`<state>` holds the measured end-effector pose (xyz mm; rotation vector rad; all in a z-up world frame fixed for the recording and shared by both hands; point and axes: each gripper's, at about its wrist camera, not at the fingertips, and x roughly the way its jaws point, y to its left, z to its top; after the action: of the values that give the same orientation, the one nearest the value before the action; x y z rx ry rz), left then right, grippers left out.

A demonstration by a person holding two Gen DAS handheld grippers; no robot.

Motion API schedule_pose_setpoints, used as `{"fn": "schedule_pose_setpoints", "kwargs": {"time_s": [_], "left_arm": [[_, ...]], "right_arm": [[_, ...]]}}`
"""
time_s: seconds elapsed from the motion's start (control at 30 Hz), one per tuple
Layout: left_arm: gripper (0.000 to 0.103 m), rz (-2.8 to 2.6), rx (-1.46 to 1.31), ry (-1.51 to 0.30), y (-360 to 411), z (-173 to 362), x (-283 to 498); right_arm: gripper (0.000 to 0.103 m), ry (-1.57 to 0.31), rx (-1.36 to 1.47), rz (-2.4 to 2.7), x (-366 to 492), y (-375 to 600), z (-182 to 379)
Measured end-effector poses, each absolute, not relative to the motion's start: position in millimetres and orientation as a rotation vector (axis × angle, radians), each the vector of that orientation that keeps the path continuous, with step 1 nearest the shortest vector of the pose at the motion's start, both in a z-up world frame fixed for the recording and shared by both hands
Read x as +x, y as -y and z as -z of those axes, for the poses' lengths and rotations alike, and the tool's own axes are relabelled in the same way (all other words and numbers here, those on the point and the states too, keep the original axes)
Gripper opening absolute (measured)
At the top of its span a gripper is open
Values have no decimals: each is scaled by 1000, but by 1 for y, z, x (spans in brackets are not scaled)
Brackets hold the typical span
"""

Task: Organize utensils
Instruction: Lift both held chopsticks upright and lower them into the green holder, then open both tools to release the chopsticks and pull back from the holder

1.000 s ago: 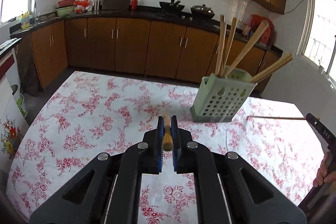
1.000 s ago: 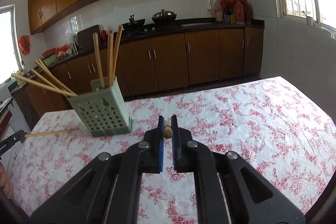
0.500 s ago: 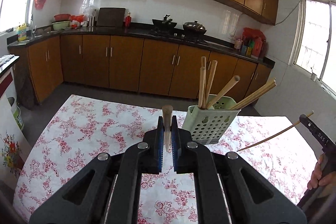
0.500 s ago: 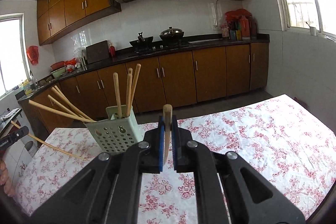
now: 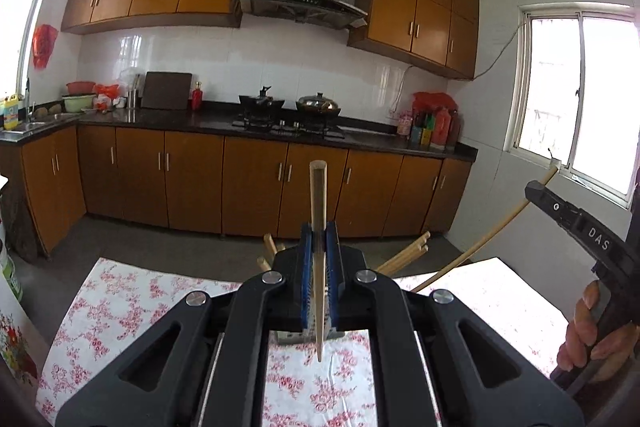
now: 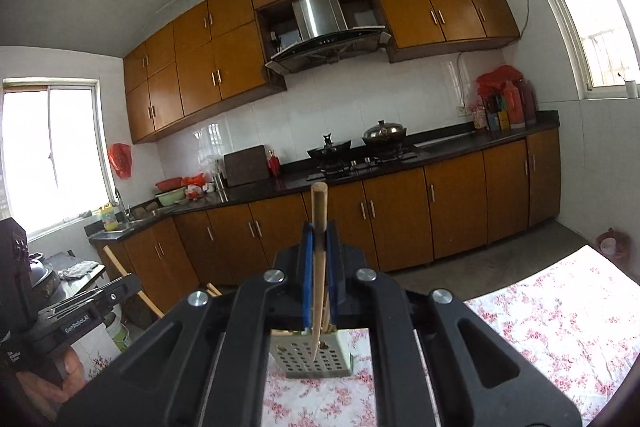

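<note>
Both grippers have risen and tilted up since the earlier frame. The left gripper [image 5: 319,239] pinches one chopstick [image 5: 318,227] upright; the right gripper [image 6: 319,239], marked "DAS", pinches another chopstick [image 6: 319,251]. The green holder [image 6: 316,355] stands at 6 o'clock.

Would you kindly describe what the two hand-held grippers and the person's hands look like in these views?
Each hand-held gripper, left and right, is matte black plastic with angular linkage arms, round silver bolt heads and blue ribbed pads. Seen from the left wrist view, the right one's body bears white "DAS" lettering; from the right wrist view, the left one's reads "GenRobot.AI". The right hand is bare; no sleeve shows.
</note>
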<state>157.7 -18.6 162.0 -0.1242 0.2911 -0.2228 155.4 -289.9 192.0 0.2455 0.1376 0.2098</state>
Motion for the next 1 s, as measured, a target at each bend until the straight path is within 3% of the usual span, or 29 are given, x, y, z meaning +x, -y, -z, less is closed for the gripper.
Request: {"fn": "schedule_pose_setpoints", "kwargs": {"time_s": [0.3, 0.73, 0.83, 0.9, 1.0], "left_arm": [[7, 108, -169, -176, 30, -187, 215], [7, 89, -206, -310, 28, -138, 261], [8, 110, -223, -332, 26, -140, 258], [13, 111, -213, -325, 25, -144, 254], [36, 109, -214, -299, 21, -152, 244]], "right_arm": [[7, -100, 215, -191, 204, 261, -199], [8, -241, 189, -184, 273, 241, -152], [12, -255, 192, -182, 273, 241, -147], [18, -245, 201, -181, 267, 245, -148], [24, -225, 215, -176, 257, 253, -153]]}}
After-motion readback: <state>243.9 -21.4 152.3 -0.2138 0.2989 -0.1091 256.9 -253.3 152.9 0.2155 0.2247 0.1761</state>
